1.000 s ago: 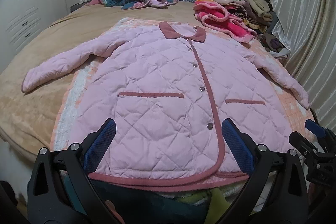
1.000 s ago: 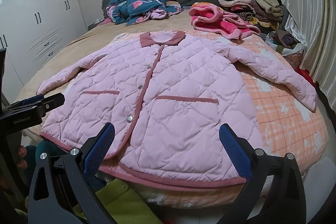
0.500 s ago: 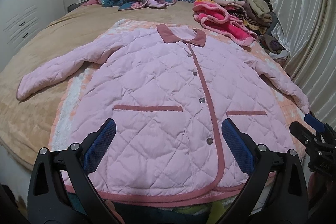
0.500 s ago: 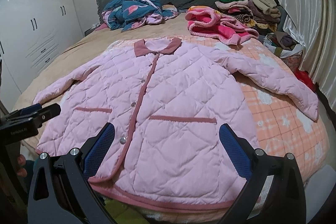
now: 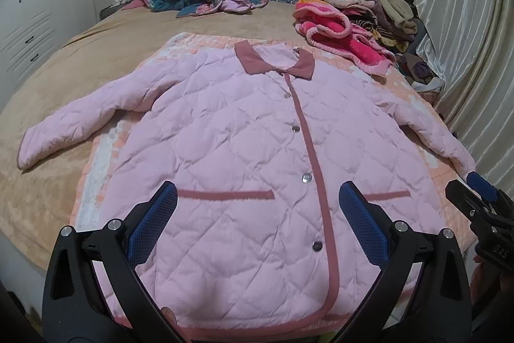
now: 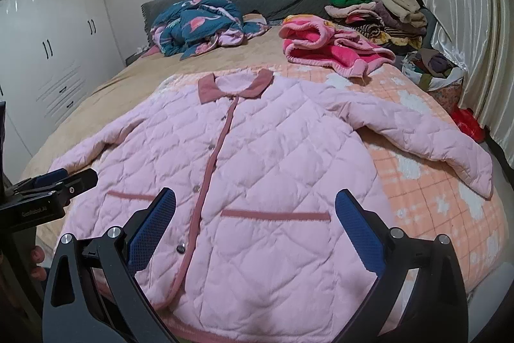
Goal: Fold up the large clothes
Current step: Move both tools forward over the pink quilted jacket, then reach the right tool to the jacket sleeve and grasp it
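Pink jacket (image 5: 244, 156) lies flat, face up and buttoned on the bed (image 5: 57, 124), collar toward the headboard, both sleeves spread out, hem at the near edge. Left hand-held gripper (image 5: 257, 214) hovers over the hem, jaws wide apart, holding nothing. Right hand-held gripper (image 6: 255, 217) likewise: wide open, empty, above the jacket's lower right pocket area.

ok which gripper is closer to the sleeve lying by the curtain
Right. The right gripper hovers over the jacket's hem on the side of that sleeve; the left gripper hovers over the hem's other half.
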